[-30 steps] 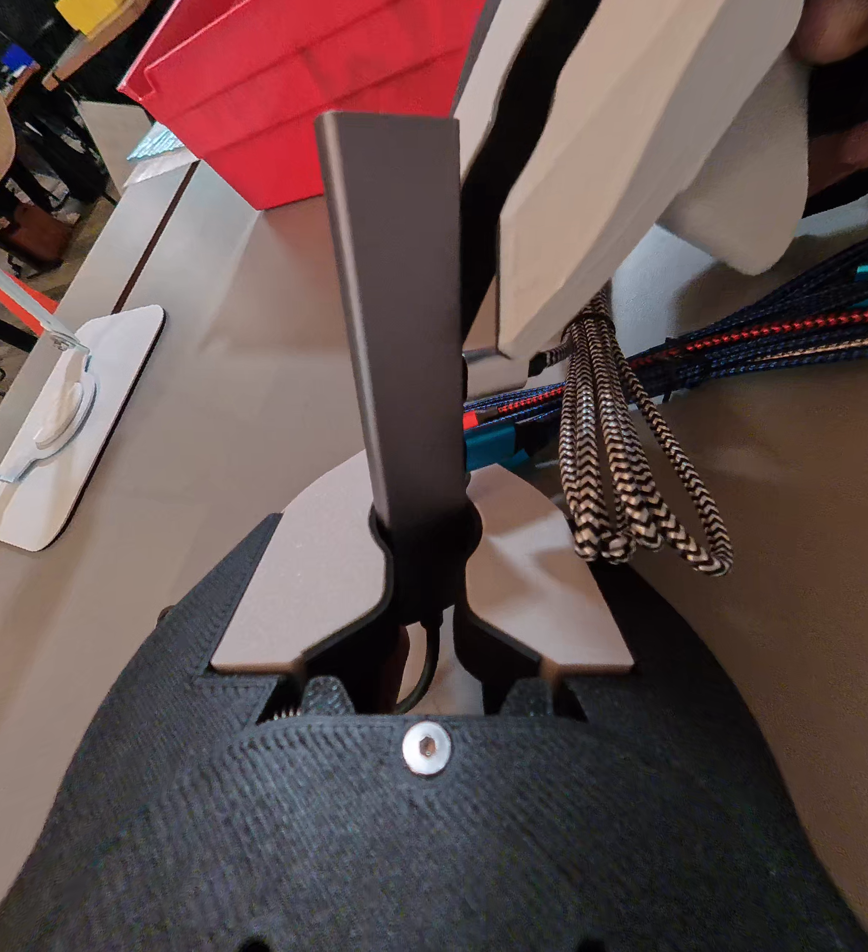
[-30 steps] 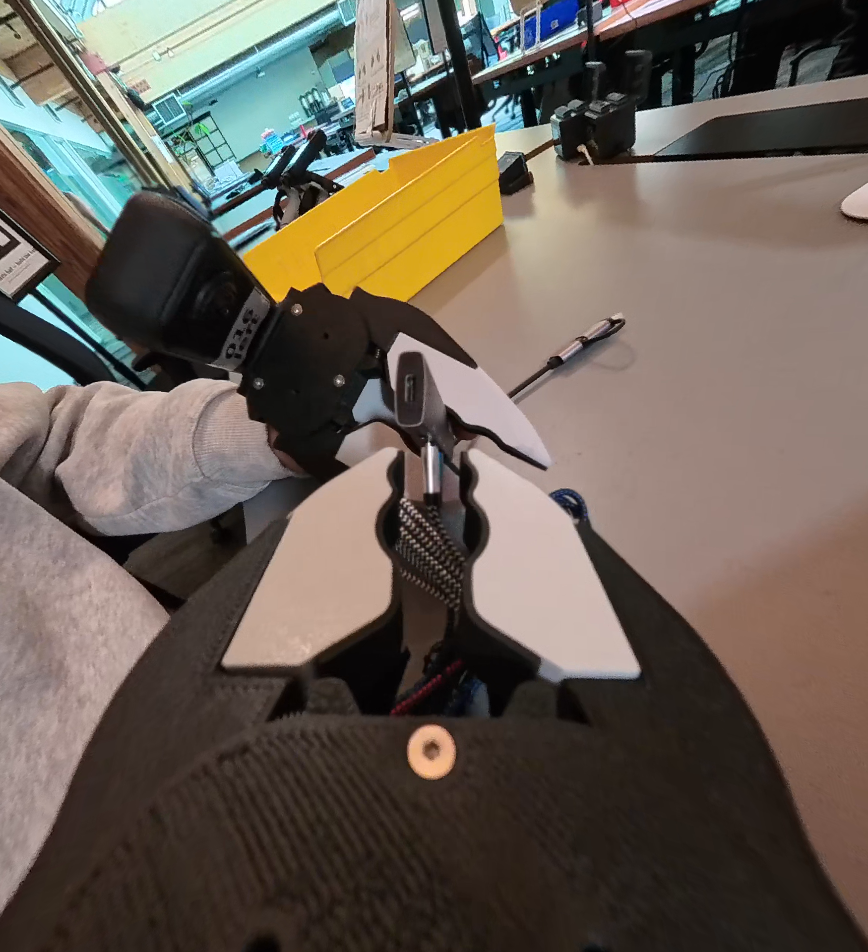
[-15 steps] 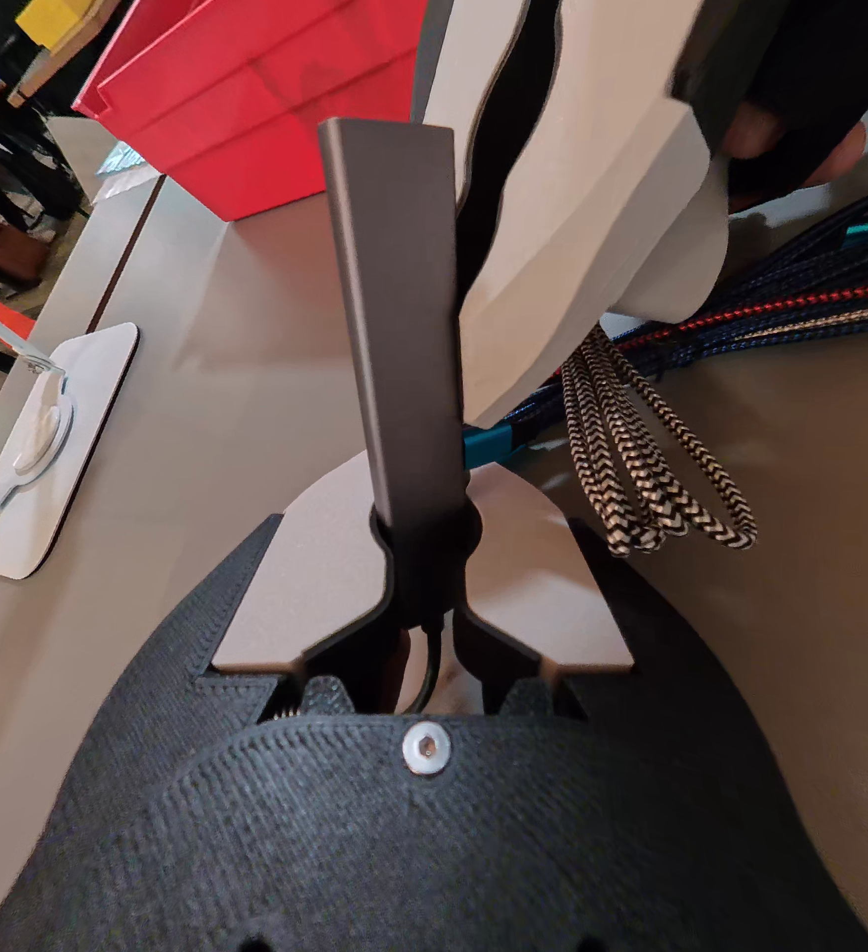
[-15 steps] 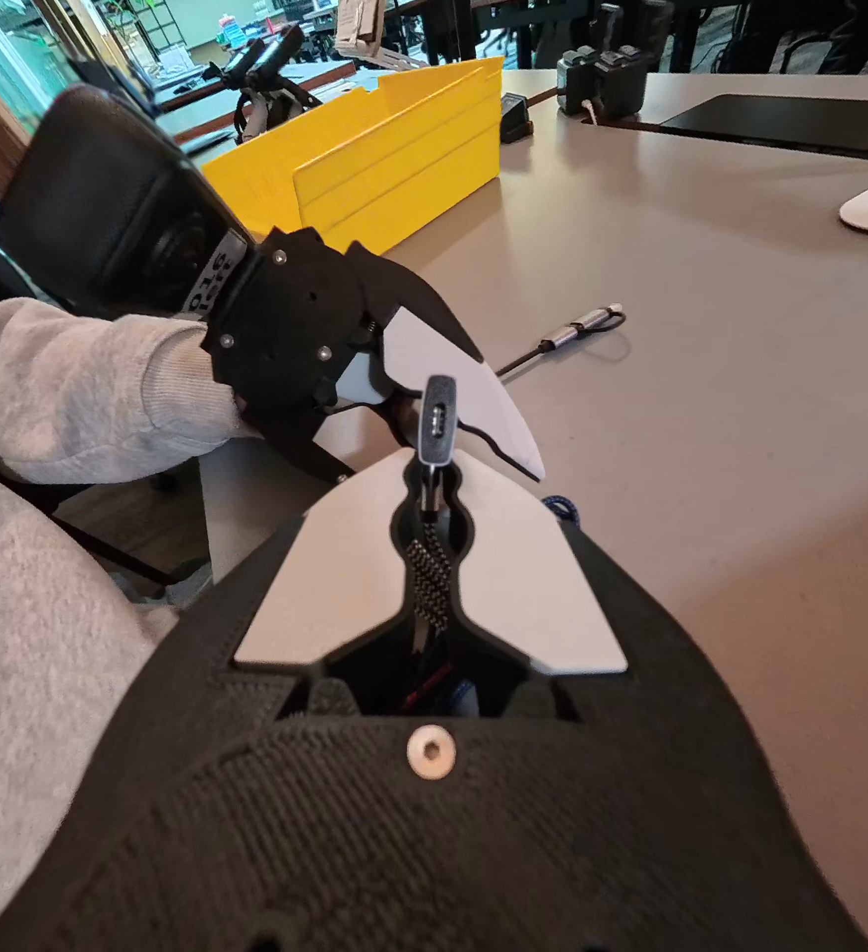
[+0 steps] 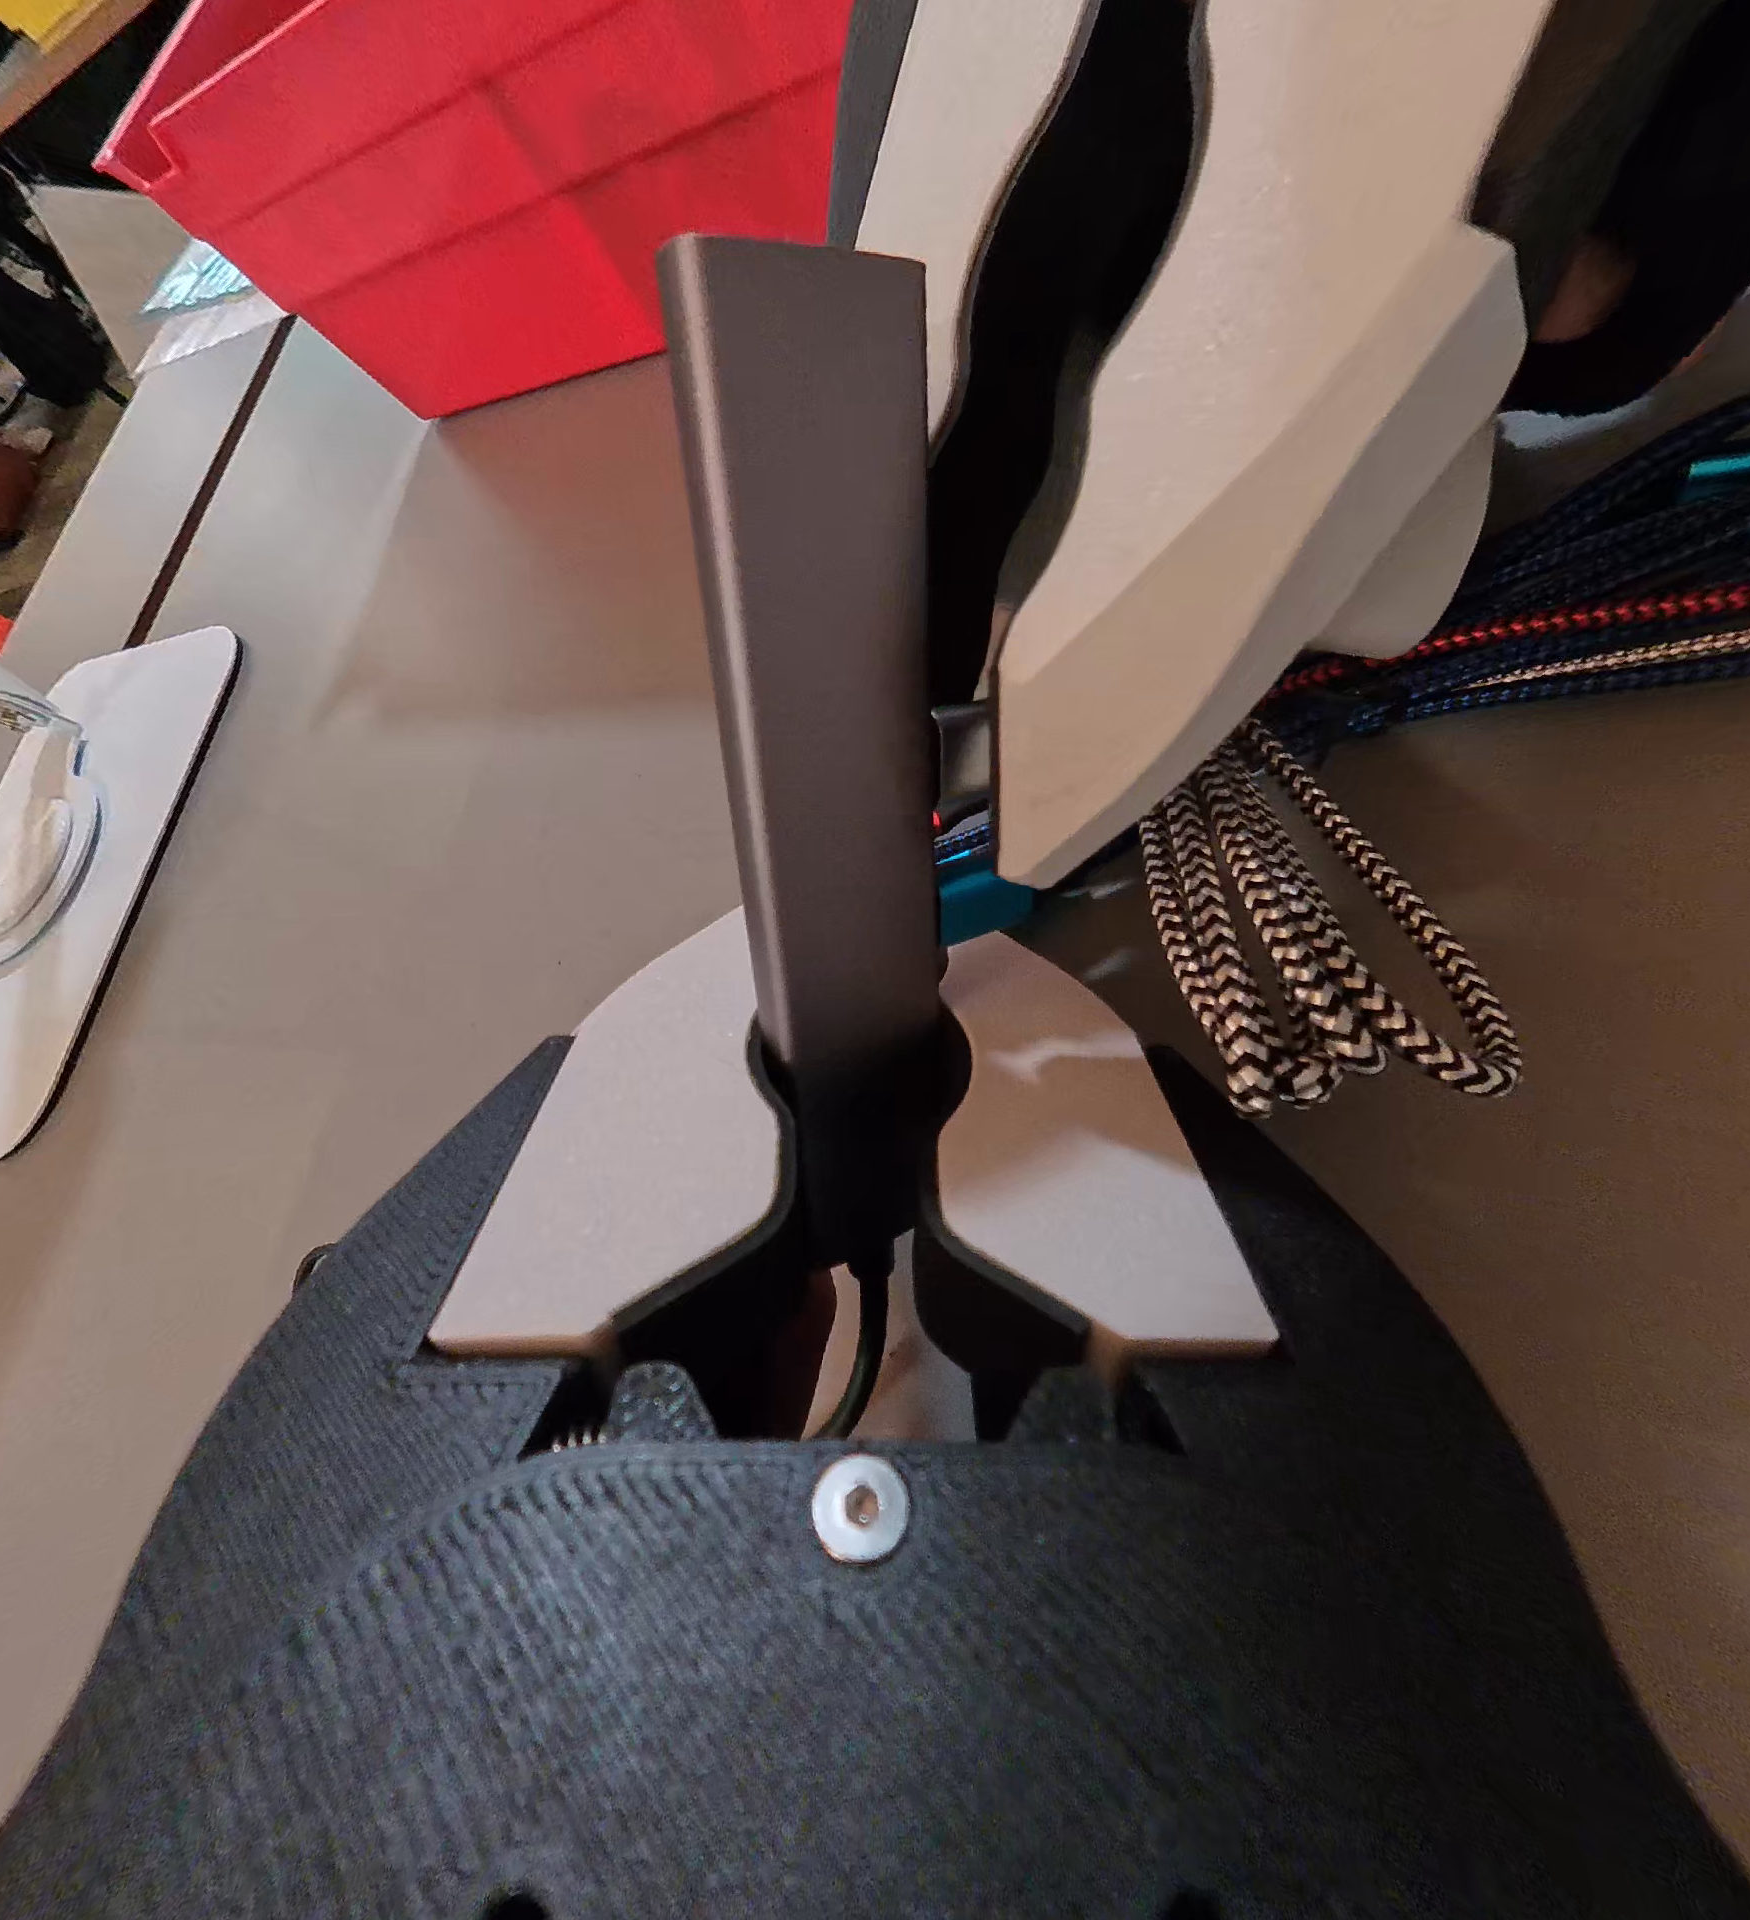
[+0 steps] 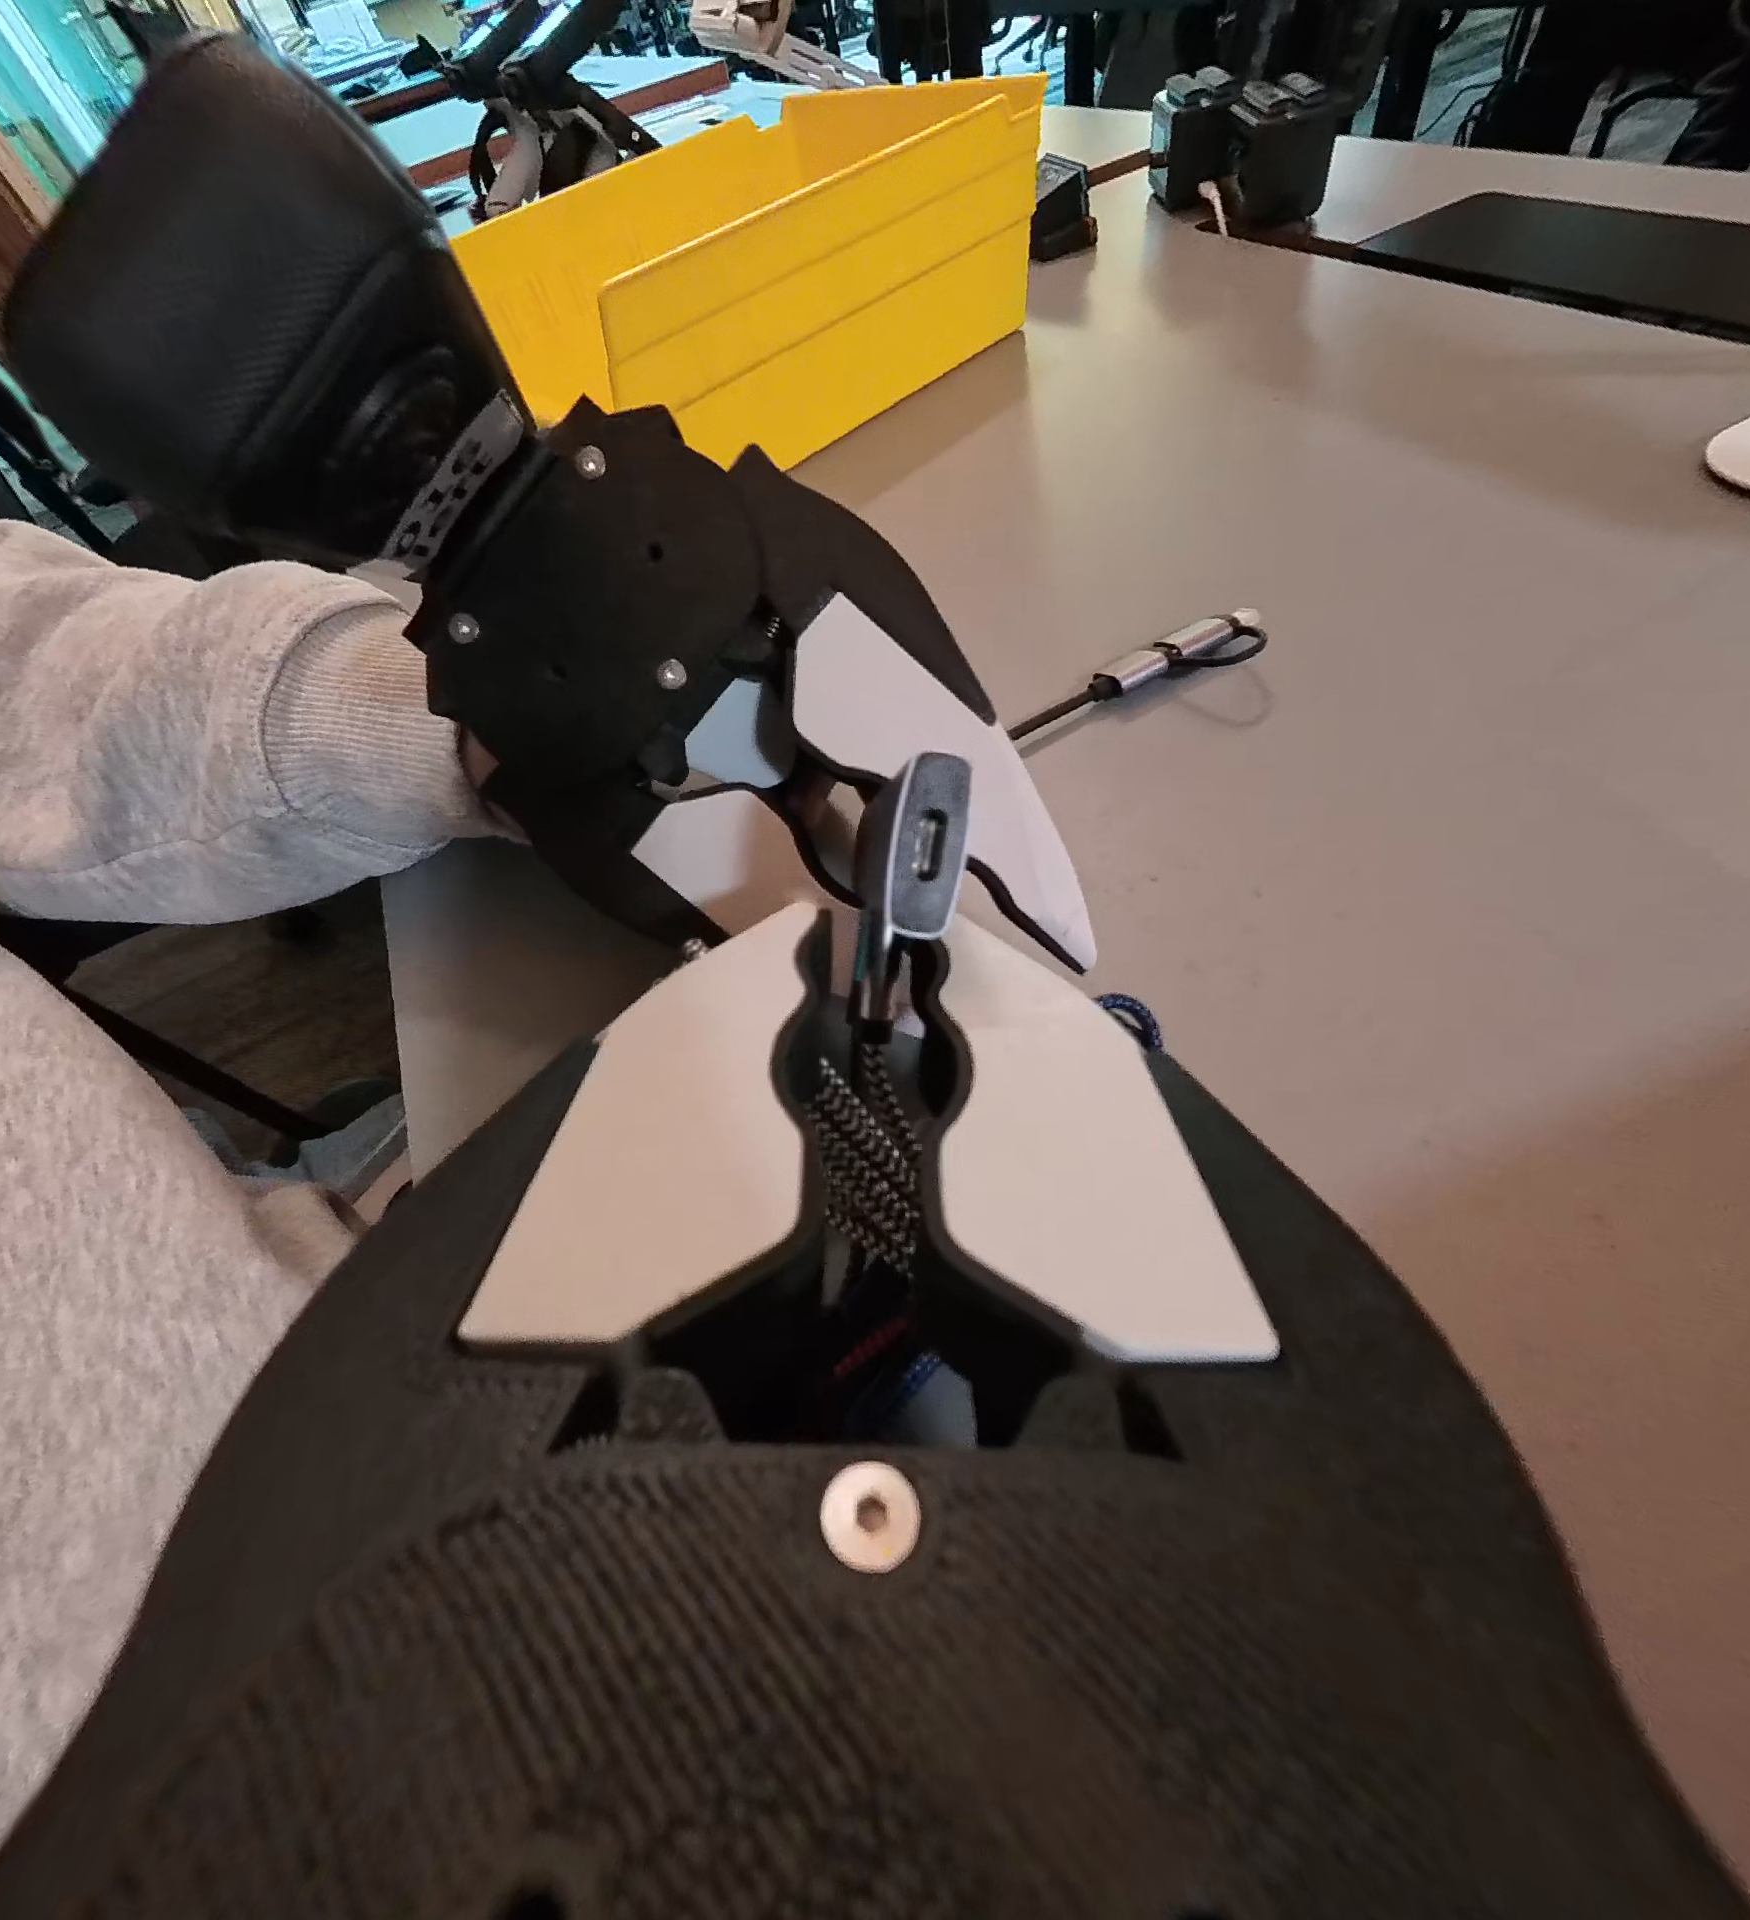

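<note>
My left gripper is shut on the lower end of a dark grey flat hub and holds it upright above the table. My right gripper is shut on the plug of a black-and-white braided cable. In the left wrist view its white fingers reach down from the upper right. They hold the plug against the hub's right edge; I cannot tell whether it is inserted. The cable's loops hang below. In the right wrist view the hub's port end faces me, with the left gripper behind it.
A red bin stands behind the hub and a white stand base lies at the left. Blue and red braided cables lie at the right. In the right wrist view there are a yellow bin, a small adapter cable and a grey sleeve. The tips of one gripper are about 5 cm away from the tips of the other.
My right gripper closed on the plug and brought it in against the hub's side. The hub's port end has turned toward the right wrist camera. The left gripper kept its hold.
</note>
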`<state>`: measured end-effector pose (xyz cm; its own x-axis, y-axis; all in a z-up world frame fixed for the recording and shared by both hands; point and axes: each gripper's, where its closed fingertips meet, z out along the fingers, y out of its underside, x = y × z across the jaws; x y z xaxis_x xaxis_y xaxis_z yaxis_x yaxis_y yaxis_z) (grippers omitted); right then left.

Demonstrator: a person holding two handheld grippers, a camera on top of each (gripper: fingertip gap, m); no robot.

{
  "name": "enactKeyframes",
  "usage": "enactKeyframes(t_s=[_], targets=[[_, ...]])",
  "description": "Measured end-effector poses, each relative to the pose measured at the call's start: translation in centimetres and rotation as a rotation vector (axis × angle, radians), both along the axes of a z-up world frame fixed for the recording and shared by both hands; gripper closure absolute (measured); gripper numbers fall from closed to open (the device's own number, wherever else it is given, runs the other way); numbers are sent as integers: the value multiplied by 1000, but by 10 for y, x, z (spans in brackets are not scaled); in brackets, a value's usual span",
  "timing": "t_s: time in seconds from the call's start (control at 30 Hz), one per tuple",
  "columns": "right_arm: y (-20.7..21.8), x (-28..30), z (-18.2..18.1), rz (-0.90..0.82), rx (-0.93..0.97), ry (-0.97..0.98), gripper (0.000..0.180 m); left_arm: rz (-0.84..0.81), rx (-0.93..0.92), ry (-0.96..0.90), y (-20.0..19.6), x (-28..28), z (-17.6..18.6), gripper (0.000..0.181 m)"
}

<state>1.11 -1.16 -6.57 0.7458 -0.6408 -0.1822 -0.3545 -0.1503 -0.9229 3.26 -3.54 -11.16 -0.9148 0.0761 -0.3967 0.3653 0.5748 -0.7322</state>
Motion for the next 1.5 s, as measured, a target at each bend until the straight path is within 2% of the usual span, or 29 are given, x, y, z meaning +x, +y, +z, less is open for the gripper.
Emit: enactKeyframes(t_s=[0.2, 0.53, 1.5], targets=[[4, -5, -2, 43, -39, -28, 152, 0, 2, -1, 0, 0, 0, 161], [-3, 0, -3, 2, -50, -38, 172, -4, 8, -3, -1, 0, -2, 161], [-3, 2, -8, 9, -58, -37, 172, 22, 50, -18, -2, 5, -10, 161]])
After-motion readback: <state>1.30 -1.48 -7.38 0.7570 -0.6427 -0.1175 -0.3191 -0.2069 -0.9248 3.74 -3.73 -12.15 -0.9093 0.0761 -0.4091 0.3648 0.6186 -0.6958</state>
